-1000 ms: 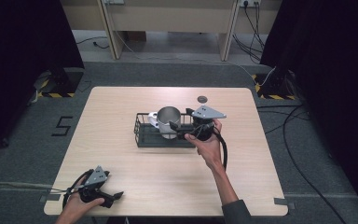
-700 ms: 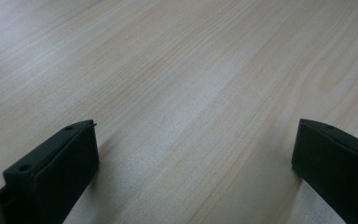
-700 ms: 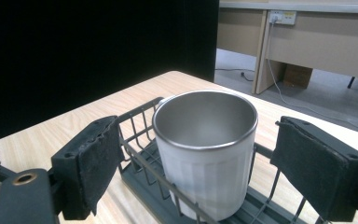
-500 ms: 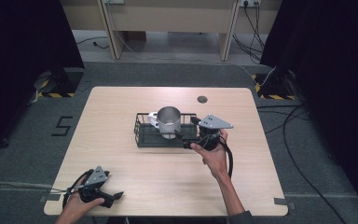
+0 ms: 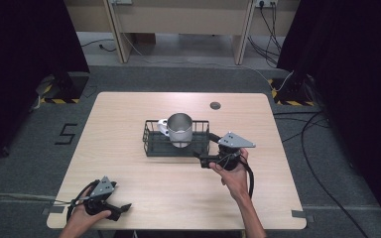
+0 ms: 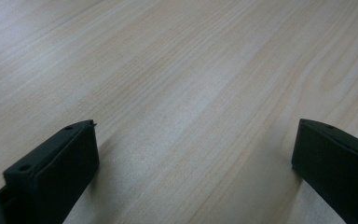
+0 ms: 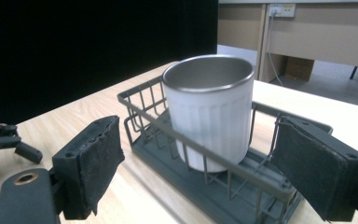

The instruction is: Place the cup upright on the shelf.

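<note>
The mug (image 5: 179,130) is standing upright inside the wire basket (image 5: 151,144), near the middle of the table (image 5: 129,114) and toward the basket's right half, its handle pointing to the basket's left; the likeliest slip, as I judge it, is a jaw catching the basket's near rail, which would be dragging or tipping the light basket and rocking the mug; a second risk is the smooth ribbed wall sliding out of the pads if they are closing low or off-centre; a knock on the rim could be toppling it against the wires. The right gripper (image 5: 206,159) is hanging just outside the basket's right front corner, held level and aimed at the mug, its jaws standing wide apart with nothing between them. The left gripper (image 5: 124,207) is resting well away from the basket at the table's near left edge, jaws spread and empty over bare wood.
</note>
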`<action>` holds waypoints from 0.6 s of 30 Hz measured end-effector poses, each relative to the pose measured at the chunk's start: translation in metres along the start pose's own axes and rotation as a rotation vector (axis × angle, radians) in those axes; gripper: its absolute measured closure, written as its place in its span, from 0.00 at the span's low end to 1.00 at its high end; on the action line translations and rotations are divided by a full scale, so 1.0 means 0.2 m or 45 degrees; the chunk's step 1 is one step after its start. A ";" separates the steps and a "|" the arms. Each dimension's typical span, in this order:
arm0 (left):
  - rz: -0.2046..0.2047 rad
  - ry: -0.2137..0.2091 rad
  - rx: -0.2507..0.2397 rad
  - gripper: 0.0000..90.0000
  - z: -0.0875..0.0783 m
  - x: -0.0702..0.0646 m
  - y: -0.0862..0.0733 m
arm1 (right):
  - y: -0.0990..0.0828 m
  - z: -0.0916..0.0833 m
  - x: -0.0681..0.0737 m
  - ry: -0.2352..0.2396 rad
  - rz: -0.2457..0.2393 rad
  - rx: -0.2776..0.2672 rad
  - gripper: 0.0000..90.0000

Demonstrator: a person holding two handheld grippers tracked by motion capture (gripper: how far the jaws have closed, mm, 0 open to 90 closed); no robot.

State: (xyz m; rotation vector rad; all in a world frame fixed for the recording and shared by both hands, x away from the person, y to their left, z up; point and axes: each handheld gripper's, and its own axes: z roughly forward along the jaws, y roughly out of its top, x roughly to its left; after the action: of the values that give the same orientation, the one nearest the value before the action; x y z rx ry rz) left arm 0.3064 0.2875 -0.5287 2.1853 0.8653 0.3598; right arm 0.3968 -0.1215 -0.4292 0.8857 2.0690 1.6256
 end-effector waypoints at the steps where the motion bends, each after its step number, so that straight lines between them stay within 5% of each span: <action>1: -0.001 0.000 0.000 0.00 0.00 0.00 0.00 | -0.01 0.00 0.00 -0.002 0.000 0.007 0.17; 18: 0.000 0.000 0.000 0.00 0.00 0.00 0.00 | -0.17 -0.10 0.07 -0.014 0.012 0.028 0.17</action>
State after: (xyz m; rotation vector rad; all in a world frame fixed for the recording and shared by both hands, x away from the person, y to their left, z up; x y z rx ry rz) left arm 0.3064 0.2875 -0.5287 2.1854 0.8654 0.3598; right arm 0.3650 -0.1319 -0.4540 0.9112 2.0822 1.6021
